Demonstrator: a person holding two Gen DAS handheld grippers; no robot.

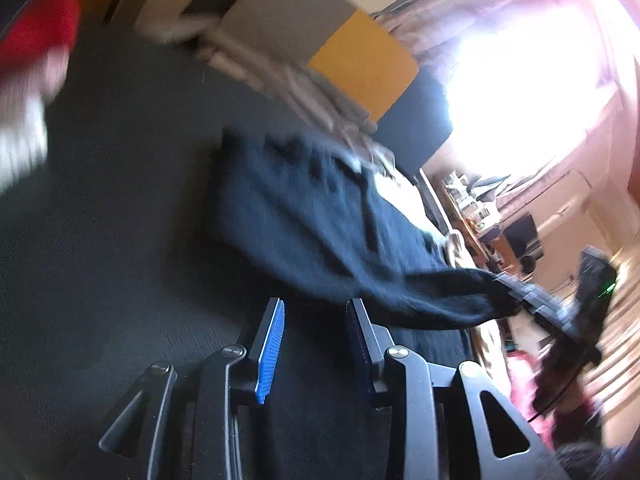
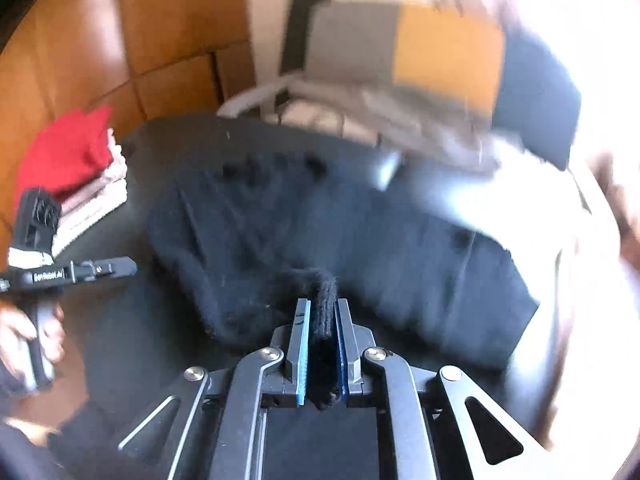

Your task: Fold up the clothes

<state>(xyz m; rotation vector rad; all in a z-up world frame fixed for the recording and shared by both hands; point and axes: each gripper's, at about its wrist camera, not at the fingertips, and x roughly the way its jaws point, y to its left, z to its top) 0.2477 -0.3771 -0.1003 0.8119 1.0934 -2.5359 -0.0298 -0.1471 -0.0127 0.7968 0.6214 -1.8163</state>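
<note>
Right gripper (image 2: 323,308): clamped on dark garment (image 2: 360,232) edge.
Left gripper (image 1: 316,304): partly open, empty, beside garment.

A dark navy garment (image 2: 320,220) lies in the centre of the frame on a black table (image 2: 120,340). At the left edge, a stack of folded clothes (image 2: 80,176) is bright red on top, with pale pink and white layers beneath. Behind, at upper left, are orange-brown wooden panels (image 2: 120,40), and at upper centre a chair (image 2: 400,44) shows grey and mustard-yellow blocks.
</note>
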